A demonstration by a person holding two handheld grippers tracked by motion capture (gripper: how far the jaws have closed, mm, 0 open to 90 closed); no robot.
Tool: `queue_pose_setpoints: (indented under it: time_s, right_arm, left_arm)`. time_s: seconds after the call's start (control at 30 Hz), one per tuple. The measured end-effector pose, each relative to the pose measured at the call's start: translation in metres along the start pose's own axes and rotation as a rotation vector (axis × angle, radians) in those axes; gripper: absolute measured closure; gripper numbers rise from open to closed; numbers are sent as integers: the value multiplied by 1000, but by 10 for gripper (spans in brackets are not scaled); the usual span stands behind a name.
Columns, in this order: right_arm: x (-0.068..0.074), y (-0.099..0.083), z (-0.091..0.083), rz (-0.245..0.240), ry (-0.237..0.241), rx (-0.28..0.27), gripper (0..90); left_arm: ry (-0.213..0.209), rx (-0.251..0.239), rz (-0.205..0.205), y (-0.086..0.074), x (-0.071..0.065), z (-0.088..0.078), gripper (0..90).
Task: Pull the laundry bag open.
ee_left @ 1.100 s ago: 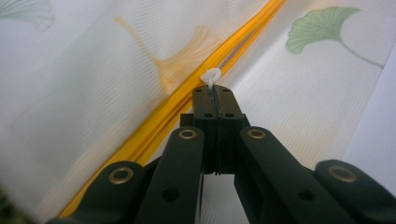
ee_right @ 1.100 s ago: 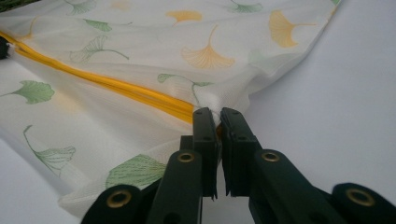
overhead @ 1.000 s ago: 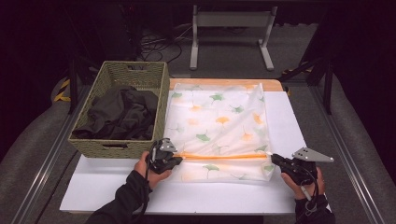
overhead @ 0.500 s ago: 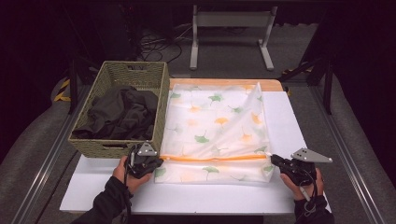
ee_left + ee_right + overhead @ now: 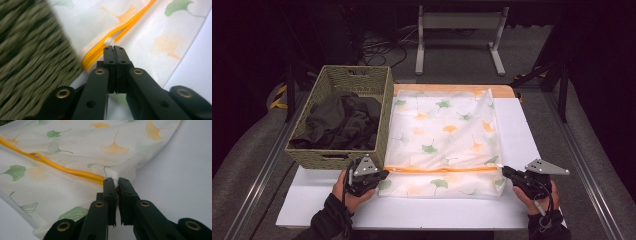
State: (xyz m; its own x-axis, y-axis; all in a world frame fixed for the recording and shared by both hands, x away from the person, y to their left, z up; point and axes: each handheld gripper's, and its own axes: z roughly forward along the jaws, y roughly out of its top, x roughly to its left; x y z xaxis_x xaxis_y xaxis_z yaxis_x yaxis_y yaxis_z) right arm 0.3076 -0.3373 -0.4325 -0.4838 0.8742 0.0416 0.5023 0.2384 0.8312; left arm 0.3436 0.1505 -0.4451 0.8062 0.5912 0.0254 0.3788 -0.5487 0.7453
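Note:
A white mesh bag (image 5: pixel 442 135) printed with green and orange ginkgo leaves lies flat on the white board (image 5: pixel 522 130). An orange zipper (image 5: pixel 442 169) runs across it near the front. My left gripper (image 5: pixel 384 175) is at the zipper's left end. In the left gripper view its tips (image 5: pixel 113 47) stand together at the small white zipper pull (image 5: pixel 108 40), and its jaws have just been opening slightly. My right gripper (image 5: pixel 504 171) is shut on the bag's right corner at the zipper's end (image 5: pixel 117 180), with cloth bunched between its tips.
A woven olive basket (image 5: pixel 329 82) holding dark clothing (image 5: pixel 342 122) stands on the left, right against the bag and close to my left gripper (image 5: pixel 30 50). A metal stand (image 5: pixel 459 30) is on the floor beyond the table. Rails run along both table sides.
My left gripper has moved left along the zipper, from inside the bag's edge to its left end beside the basket. The right gripper has stayed on its corner.

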Motion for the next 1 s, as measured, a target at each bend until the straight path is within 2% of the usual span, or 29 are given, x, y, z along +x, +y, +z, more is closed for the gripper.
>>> queue_pose_setpoints:
  time_s: [0.07, 0.13, 0.2, 0.27, 0.33, 0.37, 0.43, 0.5, 0.53, 0.6, 0.67, 0.77, 1.0]
  right_arm:
    - [1, 0, -1, -6, -1, 0, 850]
    - [1, 0, -1, -5, -2, -2, 850]
    - [1, 0, -1, -4, -2, -1, 850]
    - [0, -1, -2, -2, 1, -1, 849]
    - [-1, -1, -2, -1, 1, 1, 850]
    - [-1, -1, -2, -1, 2, 3, 849]
    - [-1, -2, -2, 0, 3, 5, 849]
    - [-1, -2, -2, -1, 3, 4, 849]
    - [-1, -2, -2, -2, 3, 6, 849]
    - [-1, -2, -2, -2, 0, 7, 849]
    - [-1, -2, -2, -3, 1, 7, 849]
    - [-1, -3, -2, -5, -7, 13, 850]
    - [-1, -3, 0, -2, -12, 21, 852]
  left_arm:
    - [2, 2, 15, 4, -2, 6, 785]
    - [22, 14, 17, 7, -4, 14, 720]
    - [26, 15, 7, 9, -5, 20, 651]
    - [53, 32, 2, 11, -5, 25, 602]
    - [61, 50, 1, 10, -3, 28, 589]
    - [56, 56, -10, 9, -1, 29, 610]
    - [40, 64, -14, 6, 2, 29, 767]
    - [38, 64, -11, 6, 3, 28, 802]
    - [42, 73, -3, 6, 3, 28, 889]
    - [27, 78, -4, 5, 5, 27, 897]
    - [29, 80, -11, 5, 4, 26, 898]
    - [18, 83, 10, 3, 5, 22, 899]
    - [-4, 64, -26, -5, 11, 10, 900]
